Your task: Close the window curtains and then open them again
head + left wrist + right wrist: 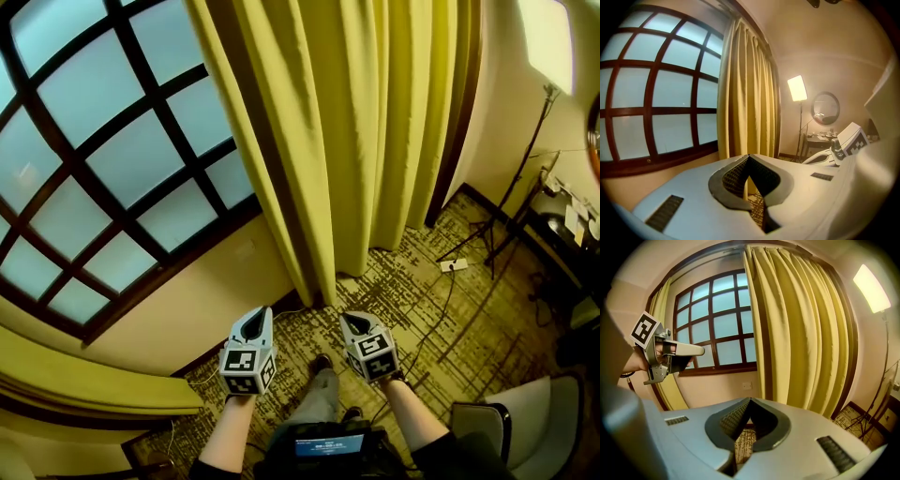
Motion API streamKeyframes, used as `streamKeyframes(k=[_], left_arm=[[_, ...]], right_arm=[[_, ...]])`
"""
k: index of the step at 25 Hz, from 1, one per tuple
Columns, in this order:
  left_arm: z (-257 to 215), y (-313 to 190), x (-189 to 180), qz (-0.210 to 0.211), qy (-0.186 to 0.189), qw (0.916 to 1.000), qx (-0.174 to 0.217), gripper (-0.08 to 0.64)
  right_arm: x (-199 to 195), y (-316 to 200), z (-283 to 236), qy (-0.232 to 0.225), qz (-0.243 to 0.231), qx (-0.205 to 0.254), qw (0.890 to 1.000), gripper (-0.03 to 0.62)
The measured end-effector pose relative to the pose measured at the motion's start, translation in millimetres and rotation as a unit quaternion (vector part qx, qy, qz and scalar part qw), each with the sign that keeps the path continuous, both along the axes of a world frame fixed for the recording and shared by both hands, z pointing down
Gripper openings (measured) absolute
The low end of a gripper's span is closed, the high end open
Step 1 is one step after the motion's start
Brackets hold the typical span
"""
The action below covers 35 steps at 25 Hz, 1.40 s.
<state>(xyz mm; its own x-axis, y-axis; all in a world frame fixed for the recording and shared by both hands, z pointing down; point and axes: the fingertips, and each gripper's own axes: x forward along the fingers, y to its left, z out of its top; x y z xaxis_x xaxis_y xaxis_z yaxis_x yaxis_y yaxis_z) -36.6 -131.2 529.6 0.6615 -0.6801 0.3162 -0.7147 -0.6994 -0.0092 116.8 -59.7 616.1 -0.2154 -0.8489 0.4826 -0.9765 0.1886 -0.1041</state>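
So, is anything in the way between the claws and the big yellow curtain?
Nothing visible is. The left claw and the right claw are shut and empty in front of the yellow curtain. Only bare patterned carpet lies between them and it. The light stand stands off to the right, out of the path.

White left claw, right claw, black-marked cubes

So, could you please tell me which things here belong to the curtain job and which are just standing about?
Belonging to the job:
window
right curtain
left curtain
left gripper and right gripper, both shut and empty

Just standing about:
lamp
round mirror
side table
power strip
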Motion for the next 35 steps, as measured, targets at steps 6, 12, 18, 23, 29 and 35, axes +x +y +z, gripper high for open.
streamKeyframes(k=[6,12,18,23,29,35], left_arm=[[-14,-69,44,0.012,0.021,0.9994,0.024,0.000],[-23,-153,63,-0.014,0.031,0.9980,0.052,0.000],[-98,-213,82,-0.030,0.046,0.9925,0.109,0.277],[-221,-251,103,-0.018,0.068,0.9757,0.208,0.397],[-332,-309,131,-0.002,0.082,0.9492,0.304,0.419],[-400,-331,147,0.005,0.095,0.9292,0.357,0.419]], right_arm=[[37,-70,-12,0.002,0.006,0.006,1.000,0.008],[61,-149,-29,0.013,0.007,0.015,1.000,0.008],[55,-215,-67,0.018,-0.018,0.048,0.999,0.008],[47,-262,-117,0.018,-0.029,0.085,0.996,0.008],[40,-320,-179,0.039,-0.035,0.138,0.989,0.008],[39,-355,-232,0.053,-0.036,0.173,0.983,0.008]])
